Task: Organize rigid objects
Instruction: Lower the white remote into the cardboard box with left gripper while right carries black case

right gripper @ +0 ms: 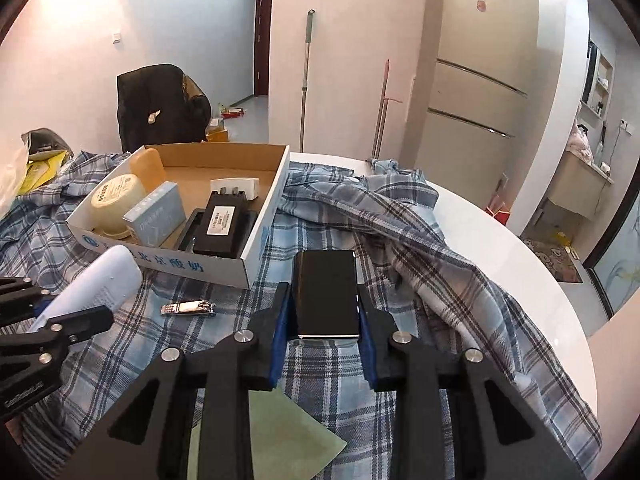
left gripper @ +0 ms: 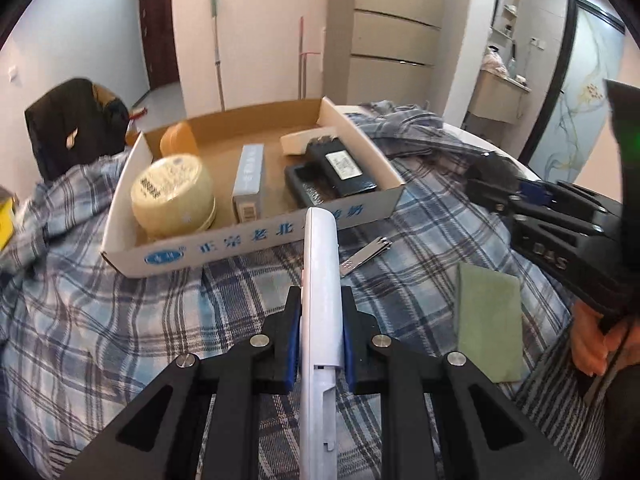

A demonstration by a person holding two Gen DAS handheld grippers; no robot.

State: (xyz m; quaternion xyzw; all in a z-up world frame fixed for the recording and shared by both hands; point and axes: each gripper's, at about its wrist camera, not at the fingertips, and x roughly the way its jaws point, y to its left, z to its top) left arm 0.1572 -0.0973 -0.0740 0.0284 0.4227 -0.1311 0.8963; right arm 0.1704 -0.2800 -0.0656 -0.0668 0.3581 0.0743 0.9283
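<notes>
My left gripper (left gripper: 320,316) clamps a white remote (left gripper: 320,280), its near end cut off; my right gripper (right gripper: 324,312) pinches a black slab (right gripper: 325,294), possibly a phone, both short of the cardboard tray (left gripper: 256,236).

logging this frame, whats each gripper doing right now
Left gripper: shut on the white remote.
Right gripper: shut on the black phone.

Our left gripper (left gripper: 320,332) pinches a white remote (left gripper: 320,280) between its fingers (left gripper: 290,340), aimed at twelve o'clock toward the cardboard box (left gripper: 248,236); nail clippers (left gripper: 365,254) lie at one o'clock.
</notes>
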